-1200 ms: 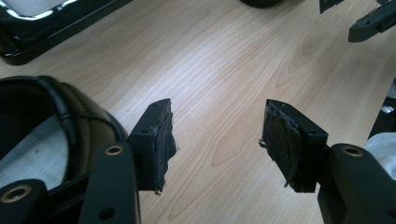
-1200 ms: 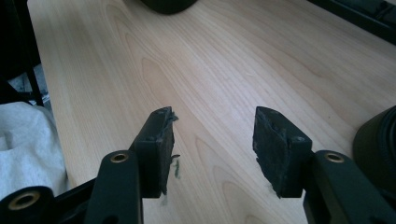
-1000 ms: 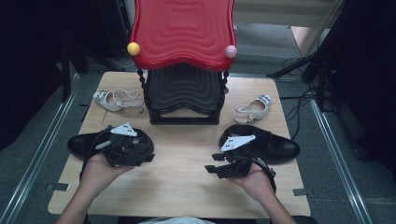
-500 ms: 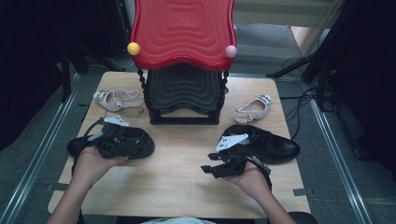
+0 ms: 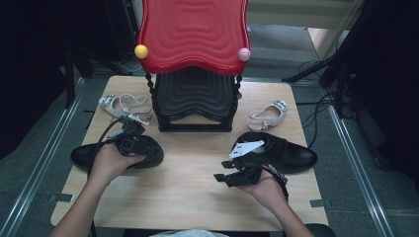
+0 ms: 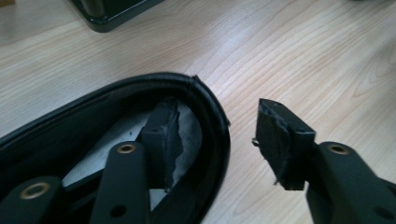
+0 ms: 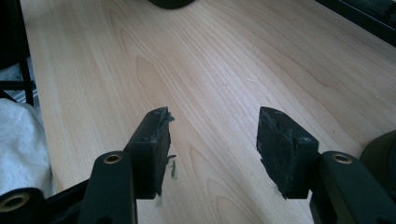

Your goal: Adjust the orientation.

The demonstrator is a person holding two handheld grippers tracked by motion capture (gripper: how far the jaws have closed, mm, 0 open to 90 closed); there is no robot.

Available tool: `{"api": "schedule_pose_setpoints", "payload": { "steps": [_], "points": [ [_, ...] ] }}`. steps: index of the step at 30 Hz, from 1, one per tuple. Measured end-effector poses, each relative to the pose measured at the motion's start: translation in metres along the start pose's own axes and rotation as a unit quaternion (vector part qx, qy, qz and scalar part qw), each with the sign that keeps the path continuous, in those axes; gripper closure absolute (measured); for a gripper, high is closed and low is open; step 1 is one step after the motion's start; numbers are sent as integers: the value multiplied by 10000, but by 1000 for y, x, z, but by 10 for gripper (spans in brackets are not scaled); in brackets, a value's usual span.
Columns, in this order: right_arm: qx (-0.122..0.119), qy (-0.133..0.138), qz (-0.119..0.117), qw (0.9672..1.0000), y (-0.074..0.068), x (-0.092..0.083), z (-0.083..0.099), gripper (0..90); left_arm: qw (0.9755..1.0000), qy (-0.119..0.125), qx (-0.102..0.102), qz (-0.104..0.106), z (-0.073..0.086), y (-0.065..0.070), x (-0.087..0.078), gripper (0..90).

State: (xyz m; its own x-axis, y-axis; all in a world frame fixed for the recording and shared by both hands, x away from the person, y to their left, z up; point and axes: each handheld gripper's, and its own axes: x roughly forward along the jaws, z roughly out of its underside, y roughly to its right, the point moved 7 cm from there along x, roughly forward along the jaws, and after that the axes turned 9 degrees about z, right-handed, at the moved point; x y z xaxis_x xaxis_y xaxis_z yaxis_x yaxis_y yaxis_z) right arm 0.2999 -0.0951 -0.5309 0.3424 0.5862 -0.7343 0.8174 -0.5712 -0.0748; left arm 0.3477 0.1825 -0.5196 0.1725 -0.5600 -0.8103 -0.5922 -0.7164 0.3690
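A black leather shoe [image 5: 86, 155] lies at the table's left, a second black shoe [image 5: 289, 153] at the right. My left gripper [image 5: 132, 144] sits at the first shoe's heel end. In the left gripper view one pad [image 6: 161, 135] is inside the shoe [image 6: 205, 107] and the other pad [image 6: 280, 140] is outside, with a gap to the rim. Its jaws have just been closing with the heel rim between them, not pressing on it. My right gripper [image 5: 223, 178] stands open over bare wood [image 7: 212, 116], in front of the second shoe.
A rack with a red wavy top [image 5: 192, 34] and a black lower shelf [image 5: 195, 98] stands at the table's back middle. A white sandal [image 5: 123, 104] lies left of it, another [image 5: 267, 116] right of it. Metal rails run along both sides of the wooden table [image 5: 197, 197].
My left hand has carried its gripper away from the person, toward the rack, over the black shoe's heel end. The right hand has stayed put.
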Motion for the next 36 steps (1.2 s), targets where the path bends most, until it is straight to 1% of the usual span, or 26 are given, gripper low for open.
{"api": "schedule_pose_setpoints", "payload": {
  "steps": [2,3,4,5,6,7,8,11,12,15,18,19,21,23,24,26,28,30,31,34,36],
  "points": [
    [9,-22,4,10000,0,0,1,461,9999,-48,-56,-149,0,-5,5,537],
    [10,-25,4,10000,0,0,1,461,9998,-58,-17,-181,0,-6,7,551],
    [7,-22,5,10000,0,0,1,460,9999,-30,-27,-114,0,-7,9,578],
    [1,-20,3,10000,0,0,1,459,9999,-30,-27,-114,0,-7,9,601],
    [-10,-18,-9,10000,0,0,1,459,9999,-13,-95,30,1,-8,12,640],
    [-6,-23,-18,10000,0,1,1,459,10000,-30,-71,27,1,-9,14,654],
    [-7,-33,-17,10000,0,1,1,458,9999,-5,-96,100,1,-9,16,671],
    [-20,-37,-21,10000,-1,1,1,458,9999,9,-77,64,1,-9,17,690],
    [-28,-37,-19,10000,-1,1,1,457,10000,13,-43,66,2,-9,17,694],
    [-10,-55,-19,10000,-1,2,1,454,9999,44,31,120,2,-10,16,700],
    [-7,-59,-17,10000,-1,2,1,452,9999,56,8,113,2,-10,15,721],
    [7,-47,-18,10000,0,1,1,450,9999,96,-36,108,1,-9,12,736],
    [6,-8,-29,10000,0,0,0,450,9999,84,-29,108,2,-8,9,746],
    [32,-12,-51,10000,1,0,0,450,9999,97,-20,63,2,-6,5,756],
    [38,-19,-56,10000,1,0,0,450,9999,170,-30,4,2,-5,2,763],
    [38,-12,-66,10000,1,0,0,450,9999,120,19,-26,2,-2,-4,780],
    [38,-4,-67,10000,1,0,0,449,9998,134,71,-89,4,2,-10,788],
    [41,-2,-70,10000,1,0,0,448,9998,133,95,-70,6,5,-16,792],
    [44,-2,-68,10000,1,0,0,447,9999,126,83,-8,8,6,-19,794],
    [83,0,-65,9999,2,0,0,445,9998,187,62,39,9,10,-29,803],
    [94,2,-68,9999,3,0,0,444,9996,237,39,153,8,16,-35,808]
  ]
}}
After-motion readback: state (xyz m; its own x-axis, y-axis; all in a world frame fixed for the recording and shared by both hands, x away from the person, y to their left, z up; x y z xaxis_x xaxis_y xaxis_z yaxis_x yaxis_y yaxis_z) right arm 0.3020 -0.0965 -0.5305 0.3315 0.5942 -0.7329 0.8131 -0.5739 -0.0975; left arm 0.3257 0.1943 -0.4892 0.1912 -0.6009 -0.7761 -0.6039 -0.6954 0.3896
